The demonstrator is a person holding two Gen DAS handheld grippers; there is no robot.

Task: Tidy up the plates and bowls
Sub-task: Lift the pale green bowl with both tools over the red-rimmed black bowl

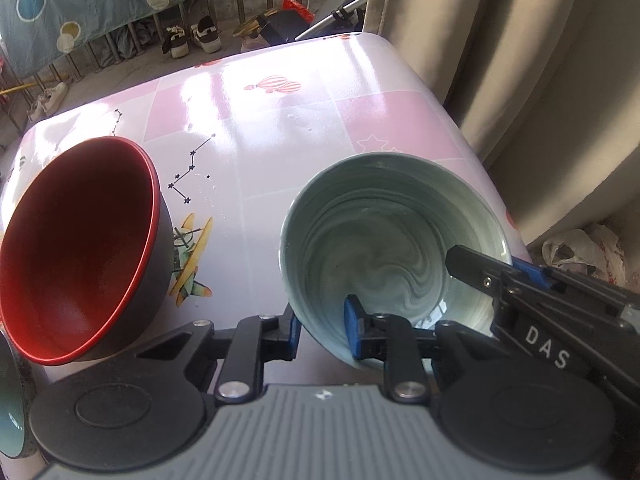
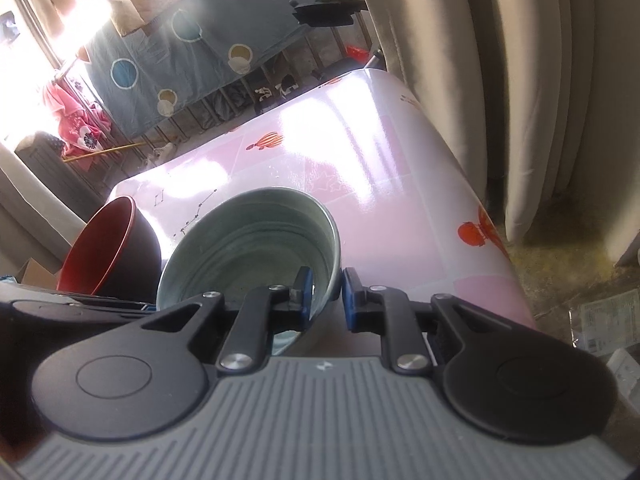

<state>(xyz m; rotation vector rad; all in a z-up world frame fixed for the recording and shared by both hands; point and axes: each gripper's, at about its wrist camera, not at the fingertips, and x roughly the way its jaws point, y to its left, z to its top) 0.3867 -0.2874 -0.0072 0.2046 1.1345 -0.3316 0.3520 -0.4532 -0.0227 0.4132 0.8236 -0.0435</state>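
The pale green bowl (image 1: 394, 248) is clamped at its near rim by the left gripper (image 1: 322, 330) and at its right rim by the right gripper (image 2: 325, 294). A red bowl (image 1: 76, 248) stands left of it on the table (image 1: 320, 112).

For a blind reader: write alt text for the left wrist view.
Two tools grip one pale green bowl by its rim: the left tool at the near edge, the right tool from the right side. A red-lined dark bowl sits apart to its left on the pink patterned table.
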